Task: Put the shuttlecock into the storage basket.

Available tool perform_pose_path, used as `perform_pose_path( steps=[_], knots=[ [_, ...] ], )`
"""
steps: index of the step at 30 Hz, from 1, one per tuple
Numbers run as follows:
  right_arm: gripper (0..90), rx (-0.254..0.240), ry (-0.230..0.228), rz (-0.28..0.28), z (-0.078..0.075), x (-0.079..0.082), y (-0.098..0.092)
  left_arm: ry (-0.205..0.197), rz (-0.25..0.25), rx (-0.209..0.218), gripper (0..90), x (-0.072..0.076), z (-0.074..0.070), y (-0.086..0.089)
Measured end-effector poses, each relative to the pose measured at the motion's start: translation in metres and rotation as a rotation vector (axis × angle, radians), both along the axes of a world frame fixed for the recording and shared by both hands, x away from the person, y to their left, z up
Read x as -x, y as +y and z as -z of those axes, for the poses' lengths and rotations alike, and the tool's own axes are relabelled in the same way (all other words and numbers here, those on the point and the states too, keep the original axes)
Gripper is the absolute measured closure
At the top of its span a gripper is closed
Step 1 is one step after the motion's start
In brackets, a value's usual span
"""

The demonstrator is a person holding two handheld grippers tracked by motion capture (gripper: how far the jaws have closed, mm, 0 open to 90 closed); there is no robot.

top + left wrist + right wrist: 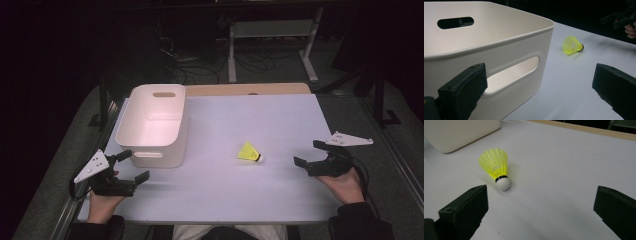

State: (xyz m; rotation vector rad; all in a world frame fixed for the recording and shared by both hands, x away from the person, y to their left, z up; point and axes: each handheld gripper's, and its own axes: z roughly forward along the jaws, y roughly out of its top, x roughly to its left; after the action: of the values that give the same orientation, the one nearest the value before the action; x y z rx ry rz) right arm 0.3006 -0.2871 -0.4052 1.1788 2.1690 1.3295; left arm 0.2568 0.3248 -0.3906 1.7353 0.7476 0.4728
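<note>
One white bin (152,125), hollow bare, yellow shuttlecock (249,152) outside

Open table surface (280,125) lies between the right gripper (311,154) and the shuttlecock (249,152); the white bin (152,125) blocks the left gripper (134,165) just ahead.

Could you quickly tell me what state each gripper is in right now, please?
Left gripper: open, holding nothing, beside the white bin.
Right gripper: open, holding nothing, pointed at the yellow shuttlecock.

1 yellow shuttlecock (249,152), 1 white bin (150,125), 1 table (280,115), 2 tongs
</note>
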Motion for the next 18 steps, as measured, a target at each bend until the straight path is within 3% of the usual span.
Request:
perform_pose_path(
  steps=[18],
  knots=[
    [0.0, 0.05, 0.014, -0.039, -0.016, -0.01, 0.009, -0.002, -0.01, -0.001, 0.0, 0.0, 0.0, 0.001]
  ],
)
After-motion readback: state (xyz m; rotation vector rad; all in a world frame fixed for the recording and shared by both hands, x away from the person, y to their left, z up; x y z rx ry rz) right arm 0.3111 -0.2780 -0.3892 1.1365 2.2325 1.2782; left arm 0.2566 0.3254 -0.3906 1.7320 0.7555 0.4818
